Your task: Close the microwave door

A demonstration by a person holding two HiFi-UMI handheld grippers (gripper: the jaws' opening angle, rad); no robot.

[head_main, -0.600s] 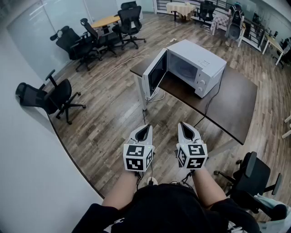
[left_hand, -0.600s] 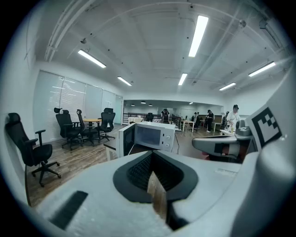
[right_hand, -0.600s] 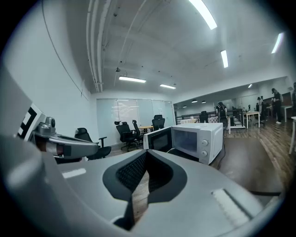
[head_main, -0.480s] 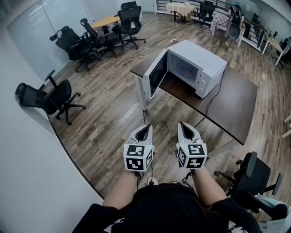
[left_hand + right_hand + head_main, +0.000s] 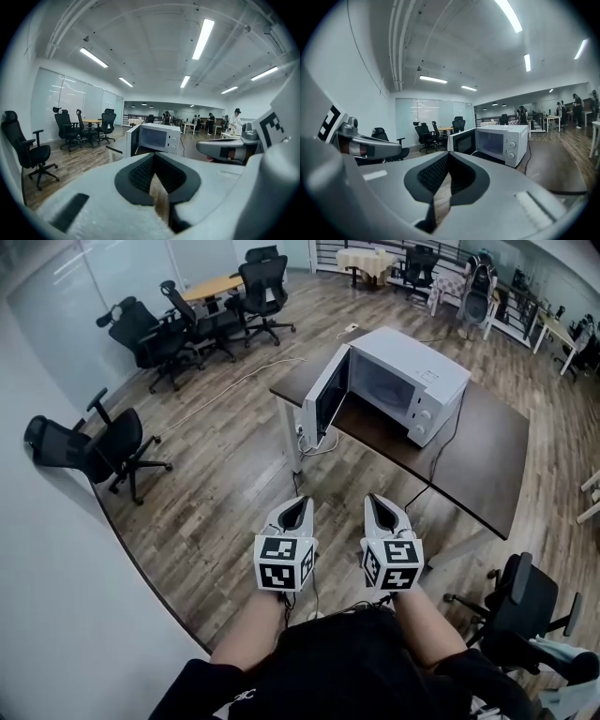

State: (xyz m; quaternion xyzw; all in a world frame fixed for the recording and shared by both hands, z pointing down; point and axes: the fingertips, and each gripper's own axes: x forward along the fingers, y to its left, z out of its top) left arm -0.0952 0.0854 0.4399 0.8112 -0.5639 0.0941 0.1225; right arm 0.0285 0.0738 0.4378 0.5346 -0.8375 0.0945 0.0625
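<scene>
Found both pairs of jaws clenched on nothing in the head view: left gripper [image 5: 298,502] and right gripper [image 5: 376,499] carried side by side low in front of the body, forearms roughly parallel, noses tipped slightly toward the floor. Judged that a plain carrying stance, since pushing a door calls for no grasp. Spotted the microwave [image 5: 405,379] well ahead at the left end of the dark desk [image 5: 483,460], its door [image 5: 322,401] swung wide open to the left, far beyond reach. Through the left gripper view, saw that gripper's jaws pressed together and empty, with the microwave [image 5: 159,138] straight beyond the tips and the open door [image 5: 132,140] on its left side. Through the right gripper view, read the same: jaws closed together, nothing held, microwave [image 5: 501,143] a little right of the tips, door [image 5: 461,140] standing out toward the camera. Reckoned the closing not yet begun; probably needed a walk closer first.
</scene>
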